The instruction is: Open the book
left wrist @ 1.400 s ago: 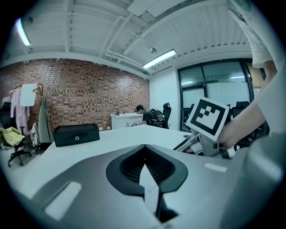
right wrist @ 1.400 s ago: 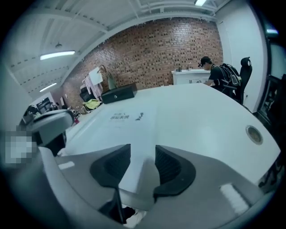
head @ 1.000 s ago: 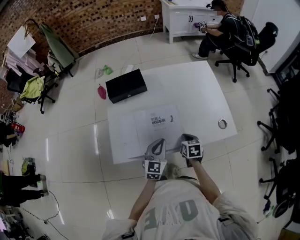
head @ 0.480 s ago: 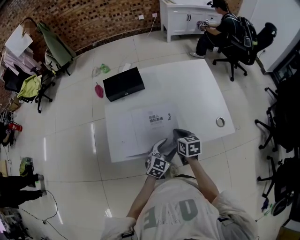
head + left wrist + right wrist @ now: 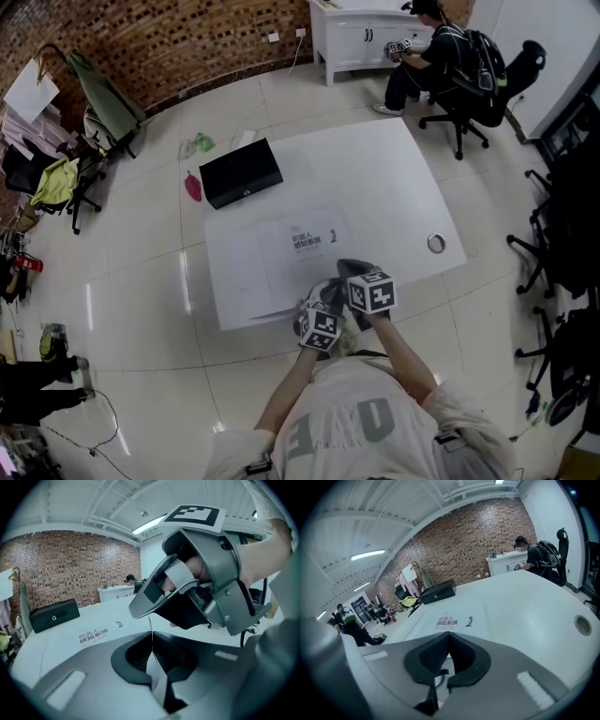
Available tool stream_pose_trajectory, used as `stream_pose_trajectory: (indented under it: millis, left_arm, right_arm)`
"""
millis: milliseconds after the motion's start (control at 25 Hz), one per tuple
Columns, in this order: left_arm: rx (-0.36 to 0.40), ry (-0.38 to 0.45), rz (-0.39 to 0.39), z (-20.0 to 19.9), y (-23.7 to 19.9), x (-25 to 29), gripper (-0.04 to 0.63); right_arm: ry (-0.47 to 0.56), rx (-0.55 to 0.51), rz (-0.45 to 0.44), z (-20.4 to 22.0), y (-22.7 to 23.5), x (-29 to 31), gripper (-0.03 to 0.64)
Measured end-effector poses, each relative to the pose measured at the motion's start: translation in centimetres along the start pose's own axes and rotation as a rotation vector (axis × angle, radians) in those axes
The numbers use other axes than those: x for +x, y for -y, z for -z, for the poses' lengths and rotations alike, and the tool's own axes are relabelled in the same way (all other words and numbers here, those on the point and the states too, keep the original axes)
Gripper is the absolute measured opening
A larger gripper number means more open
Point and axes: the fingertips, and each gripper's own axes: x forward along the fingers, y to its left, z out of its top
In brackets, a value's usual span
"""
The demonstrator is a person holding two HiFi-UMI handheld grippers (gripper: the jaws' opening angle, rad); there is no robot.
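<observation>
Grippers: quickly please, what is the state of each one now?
Left gripper: jaws just closed, shut on the book cover edge.
Right gripper: shut, pinching the same book cover.

Left hand-held gripper (image 5: 326, 291) — jaws just closed on a thin leaf of the book (image 5: 300, 258) — now tucked against right hand-held gripper (image 5: 349, 268).

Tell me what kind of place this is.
Likely a lab or workshop-style office: bare brick wall, a white table standing on a tiled floor, an office chair, and a person seated at a white cabinet.
</observation>
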Motion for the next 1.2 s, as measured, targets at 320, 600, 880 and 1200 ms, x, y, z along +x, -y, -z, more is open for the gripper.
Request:
stream_pose_trajectory:
  millis: [320,600,880,1200]
  left_arm:
    - [-0.029,0.055,-0.035,-0.6,-0.8,-1.1,0.021]
    - [-0.129,0.240,-0.275,-3.8,-6.1,-6.4,0.021]
    - [-0.265,0.249,-0.552,-1.2,-11.7,-13.6,0.021]
    - [-0.410,0.105,-0.764,7.5,-13.7,-18.3,0.023]
  right_arm:
    - [0.131,0.089,0.022,-1.8,2.2,-3.7,0.002]
    - [0.096,0.048,0.054,0.8,3.3,-4.0,0.003]
    - [-0.075,-0.019,0.059,6.2,3.3,-0.9,0.003]
    - [-0.108,-0.079,0.100,7.0,3.5,0.3,0.003]
